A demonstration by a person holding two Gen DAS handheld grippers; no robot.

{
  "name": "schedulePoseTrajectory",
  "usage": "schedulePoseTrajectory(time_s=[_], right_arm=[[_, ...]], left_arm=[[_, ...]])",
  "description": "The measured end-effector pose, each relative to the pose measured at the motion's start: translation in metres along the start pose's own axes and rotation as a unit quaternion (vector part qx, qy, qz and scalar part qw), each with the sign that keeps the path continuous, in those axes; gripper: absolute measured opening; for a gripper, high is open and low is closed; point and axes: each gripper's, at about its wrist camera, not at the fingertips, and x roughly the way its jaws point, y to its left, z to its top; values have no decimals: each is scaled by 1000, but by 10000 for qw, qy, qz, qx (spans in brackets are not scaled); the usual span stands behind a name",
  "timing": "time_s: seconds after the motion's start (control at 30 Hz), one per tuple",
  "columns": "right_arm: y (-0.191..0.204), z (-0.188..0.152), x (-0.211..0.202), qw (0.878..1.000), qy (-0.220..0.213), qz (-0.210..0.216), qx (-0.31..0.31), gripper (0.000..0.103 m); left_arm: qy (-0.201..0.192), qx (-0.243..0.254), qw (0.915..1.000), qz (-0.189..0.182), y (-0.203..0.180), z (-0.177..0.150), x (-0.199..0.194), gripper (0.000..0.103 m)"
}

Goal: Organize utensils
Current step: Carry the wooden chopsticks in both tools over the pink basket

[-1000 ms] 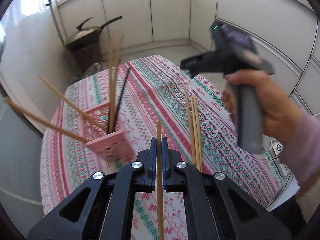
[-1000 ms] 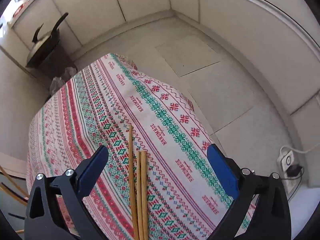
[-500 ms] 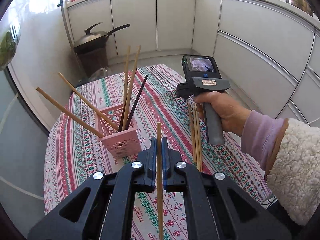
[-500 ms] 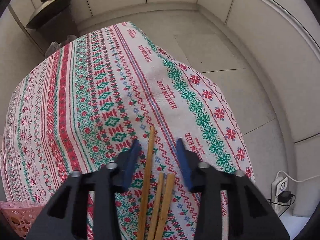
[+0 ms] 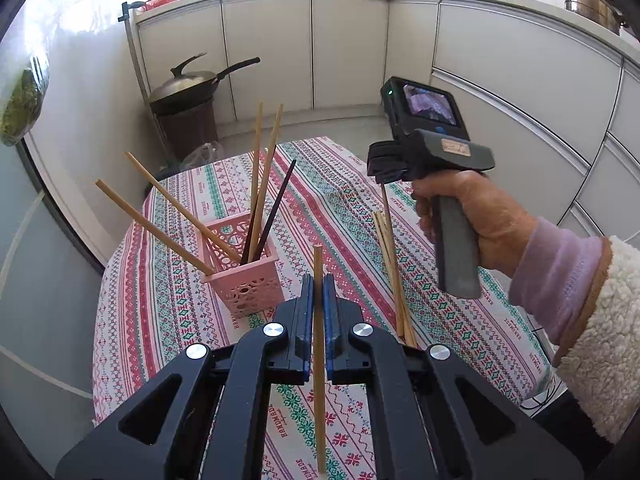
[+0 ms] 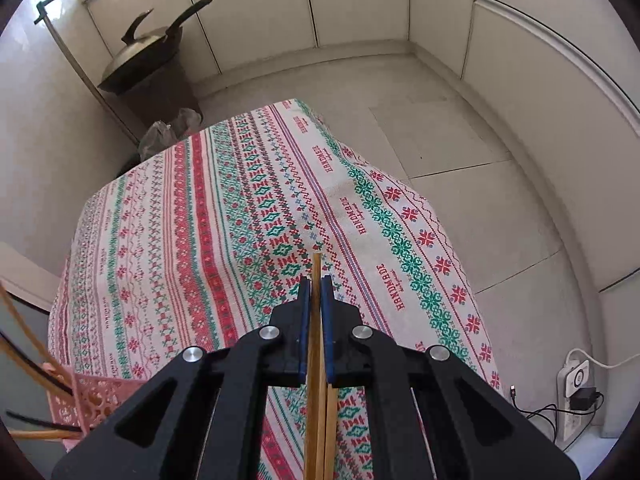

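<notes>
My left gripper point(image 5: 318, 280) is shut on a wooden chopstick point(image 5: 318, 380), held above the patterned tablecloth point(image 5: 344, 200) just right of a pink perforated basket point(image 5: 244, 280). Several wooden chopsticks point(image 5: 264, 168) and a black one point(image 5: 276, 208) lean in the basket. My right gripper point(image 6: 316, 280) is shut on another wooden chopstick point(image 6: 314, 360); in the left wrist view it point(image 5: 390, 168) lifts that chopstick's far end point(image 5: 385, 204) off a small pile of chopsticks point(image 5: 398, 280) lying on the cloth.
A lidded wok point(image 5: 188, 84) rests on a dark bin beyond the table. White cabinets point(image 5: 344, 48) line the walls. A power strip with cables point(image 6: 576, 384) lies on the floor at right. The basket's corner point(image 6: 92, 400) shows at lower left of the right wrist view.
My right gripper came down over the pile and closed from wide open onto one chopstick, raising its end. My left gripper kept its chopstick and rose slightly.
</notes>
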Motion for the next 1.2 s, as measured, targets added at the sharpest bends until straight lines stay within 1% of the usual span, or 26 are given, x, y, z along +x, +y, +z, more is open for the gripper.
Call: schedulePoseTrajectory(time_s=[0.1,0.17,0.27,0.47,0.7,0.83,1.0,1.1,1.2], right_arm=[[5,-4,-25,9998,-117,147,-73,5],[2,-9,-48,9992,-241,296,-109,5],[0,-13,-69,9980,-377,493,-119,5],[-9,-35,-112,9945,-522,905,-70,5],[-15,-71,-155,9896,-654,1279,-120,5],[-19,-91,-174,9864,-674,1496,-111,5],[-25,-113,-201,9819,-820,1702,-122,5],[-30,-124,-217,9787,-936,1825,-108,5],[-35,-131,-227,9757,-960,1971,-54,5]], left_arm=[[-66,3,10000,16,1,-1,-7,4],[-106,-18,9999,35,1,-3,-11,4],[-151,-66,9999,38,3,-5,-18,4],[-260,-178,9995,24,2,-12,-33,4],[-372,-338,9987,32,5,-19,-47,4],[-406,-506,9979,-8,11,-22,-54,4],[-421,-780,9960,-94,22,-26,-62,4],[-436,-1001,9939,-152,33,-27,-67,4],[-478,-1268,9905,-213,44,-26,-74,4]])
